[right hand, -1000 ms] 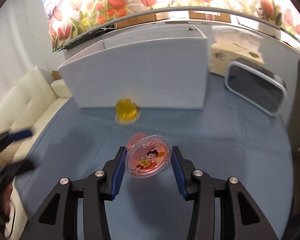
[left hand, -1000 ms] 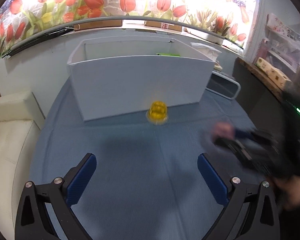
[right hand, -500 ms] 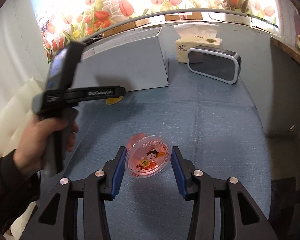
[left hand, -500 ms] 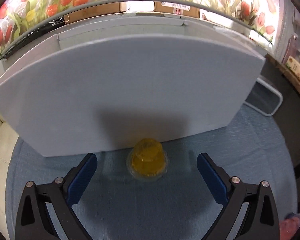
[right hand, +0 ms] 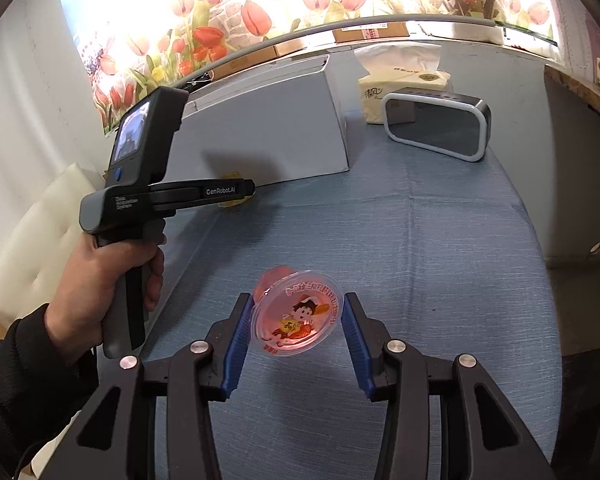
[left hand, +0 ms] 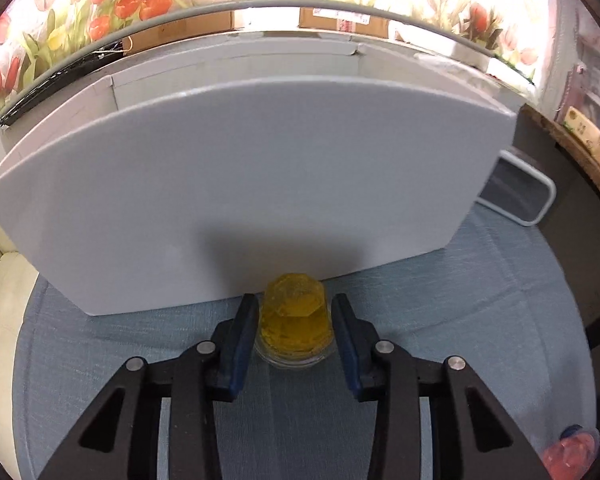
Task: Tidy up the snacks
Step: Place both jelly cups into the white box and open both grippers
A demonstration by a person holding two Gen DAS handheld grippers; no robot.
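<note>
Clamping my left jaws (left hand: 294, 330) on the yellow jelly cup (left hand: 295, 318) just now; right jaws (right hand: 297, 338) grip the pink cup (right hand: 296, 314), so both look box-ready.

Glossy clear plastic jelly cup (left hand: 294, 322), woven matt blue tablecloth (left hand: 440, 320), smooth matt white box (left hand: 252, 184)

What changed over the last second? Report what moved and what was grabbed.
The left gripper moved in toward the white box and its jaws have just been closing onto the yellow jelly cup, which sits on the blue cloth against the box. The right gripper swung rightward, still clamping the pink jelly cup. Box and yellow cup stayed put.
</note>
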